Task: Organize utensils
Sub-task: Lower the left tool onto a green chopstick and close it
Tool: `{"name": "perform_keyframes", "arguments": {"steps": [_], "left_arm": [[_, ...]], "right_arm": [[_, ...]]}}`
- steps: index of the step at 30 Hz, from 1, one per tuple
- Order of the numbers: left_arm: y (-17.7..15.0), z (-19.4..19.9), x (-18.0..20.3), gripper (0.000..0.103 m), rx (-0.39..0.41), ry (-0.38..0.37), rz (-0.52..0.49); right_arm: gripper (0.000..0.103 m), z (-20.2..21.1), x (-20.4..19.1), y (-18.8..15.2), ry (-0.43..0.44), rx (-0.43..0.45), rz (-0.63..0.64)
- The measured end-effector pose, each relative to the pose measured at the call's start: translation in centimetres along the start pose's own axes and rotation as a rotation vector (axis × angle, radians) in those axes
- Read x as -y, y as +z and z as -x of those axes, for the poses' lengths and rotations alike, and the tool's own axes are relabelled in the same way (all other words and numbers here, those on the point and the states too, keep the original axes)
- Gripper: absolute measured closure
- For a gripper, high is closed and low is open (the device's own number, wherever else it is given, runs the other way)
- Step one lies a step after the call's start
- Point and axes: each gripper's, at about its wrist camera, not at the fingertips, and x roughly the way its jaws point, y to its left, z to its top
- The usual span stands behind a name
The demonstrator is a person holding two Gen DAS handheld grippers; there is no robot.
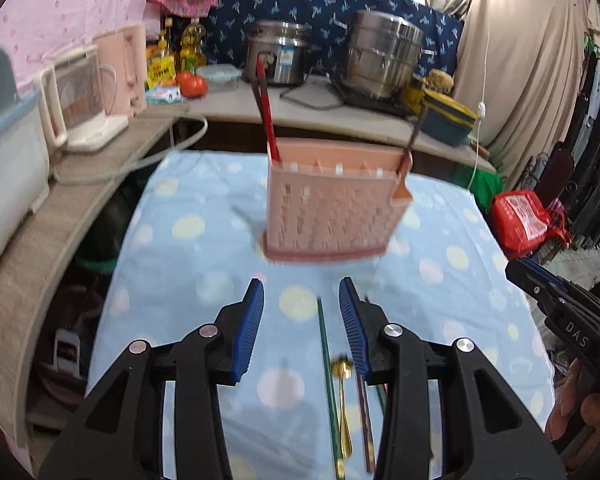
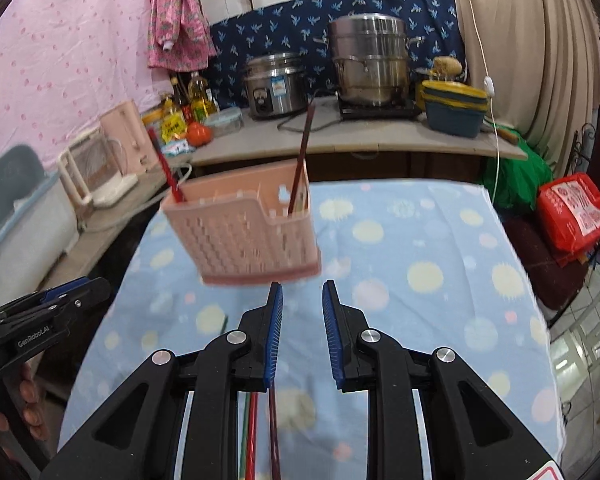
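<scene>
A pink slotted utensil holder (image 1: 332, 212) stands on the blue dotted cloth (image 1: 180, 248). It holds a red chopstick (image 1: 266, 120) at its left end and a dark brown one (image 1: 414, 136) at its right. My left gripper (image 1: 302, 322) is open and empty, just in front of the holder. Below it lie a green chopstick (image 1: 326, 352), a gold spoon (image 1: 343, 404) and a dark chopstick (image 1: 365, 416). My right gripper (image 2: 302, 324) is open and empty, close to the holder (image 2: 248, 232). Red (image 2: 252, 432), green and dark (image 2: 274, 432) chopsticks lie under it.
A counter (image 1: 300, 108) behind the table carries a rice cooker (image 1: 278, 54), a steel steamer pot (image 1: 384, 56), oil bottles, a tomato and stacked bowls (image 1: 448, 116). Kettles (image 1: 80, 96) stand on the left ledge. A red bag (image 1: 520, 220) sits on the floor at the right.
</scene>
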Motion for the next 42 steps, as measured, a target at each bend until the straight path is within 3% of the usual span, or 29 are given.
{"name": "perform_keyframes", "arguments": {"steps": [8, 17, 31, 42], "left_arm": [[-8.3, -0.7, 0.8, 0.066, -0.148, -0.016, -0.02], [-14.4, -1.6, 1.6, 0.066, -0.245, -0.032, -0.027], [-16.1, -2.9, 2.8, 0.067, -0.262, -0.035, -0.069], [-15.8, -3.4, 2.1, 0.083, -0.258, -0.027, -0.055]], "right_arm": [[0.082, 0.8, 0.8, -8.5, -0.006, -0.136, -0.019], [0.082, 0.5, 0.4, -14.1, 0.012, -0.235, -0.034], [0.082, -0.2, -1.4, -15.9, 0.04, -0.278, 0.008], [0.082, -1.3, -1.6, -16.2, 0.043, -0.298, 0.018]]}}
